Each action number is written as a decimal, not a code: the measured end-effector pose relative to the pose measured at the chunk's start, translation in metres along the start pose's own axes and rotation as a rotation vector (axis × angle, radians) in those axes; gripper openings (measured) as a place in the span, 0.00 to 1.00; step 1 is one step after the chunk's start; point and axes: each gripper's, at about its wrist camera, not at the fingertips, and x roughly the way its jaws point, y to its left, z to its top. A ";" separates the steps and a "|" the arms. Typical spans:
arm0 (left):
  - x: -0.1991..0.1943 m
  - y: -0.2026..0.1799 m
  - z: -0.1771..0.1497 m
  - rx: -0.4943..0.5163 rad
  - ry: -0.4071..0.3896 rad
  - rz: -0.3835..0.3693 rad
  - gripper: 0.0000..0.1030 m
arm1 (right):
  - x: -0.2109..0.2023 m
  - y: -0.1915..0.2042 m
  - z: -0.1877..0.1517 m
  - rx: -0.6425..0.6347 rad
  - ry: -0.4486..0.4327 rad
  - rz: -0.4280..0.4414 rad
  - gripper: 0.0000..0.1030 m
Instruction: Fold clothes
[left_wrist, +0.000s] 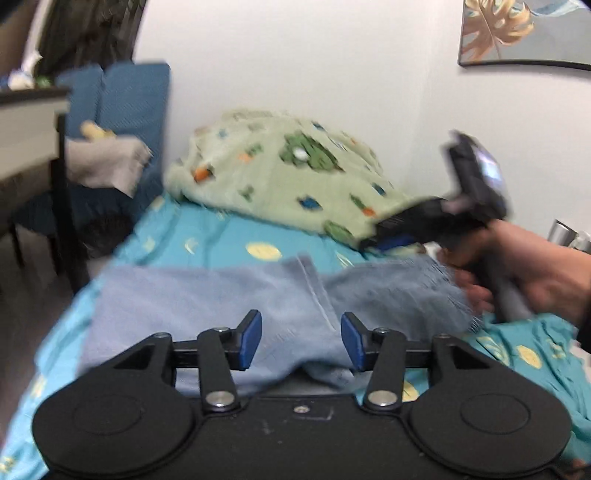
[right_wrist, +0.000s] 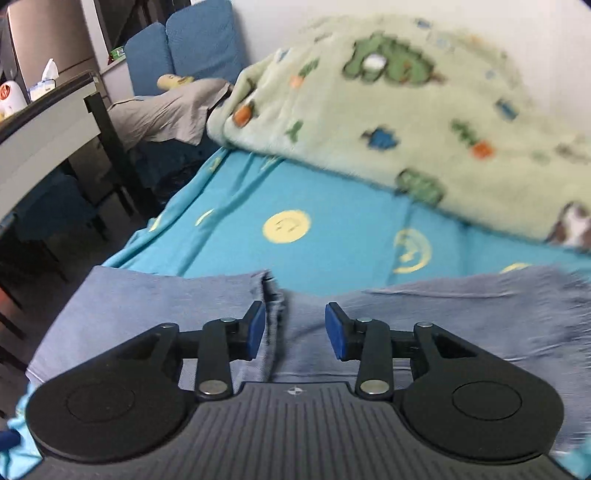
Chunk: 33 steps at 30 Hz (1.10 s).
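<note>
A pair of light blue denim shorts (left_wrist: 207, 295) lies spread on the bed; it also shows in the right wrist view (right_wrist: 424, 314). My left gripper (left_wrist: 301, 341) is open and empty, low over the near edge of the shorts. My right gripper (right_wrist: 295, 330) is open and empty over the shorts' middle seam. In the left wrist view the right gripper (left_wrist: 373, 240) shows in a hand at the right, above the frayed leg hem.
The bed has a turquoise sheet (right_wrist: 295, 195) with yellow smiley prints. A pale green patterned blanket (left_wrist: 280, 166) is heaped at the back by the wall. A blue chair (left_wrist: 122, 96) with grey cloth and a dark table (left_wrist: 33, 110) stand at the left.
</note>
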 end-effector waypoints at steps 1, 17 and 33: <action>-0.001 0.003 0.003 -0.022 -0.006 -0.013 0.47 | -0.011 -0.002 -0.002 0.009 -0.013 -0.007 0.38; 0.014 0.008 0.001 -0.016 0.026 0.014 0.48 | -0.144 -0.004 -0.115 0.206 -0.242 -0.064 0.41; 0.116 0.018 0.000 -0.024 0.180 0.116 0.51 | -0.088 -0.149 -0.173 0.891 -0.371 -0.176 0.59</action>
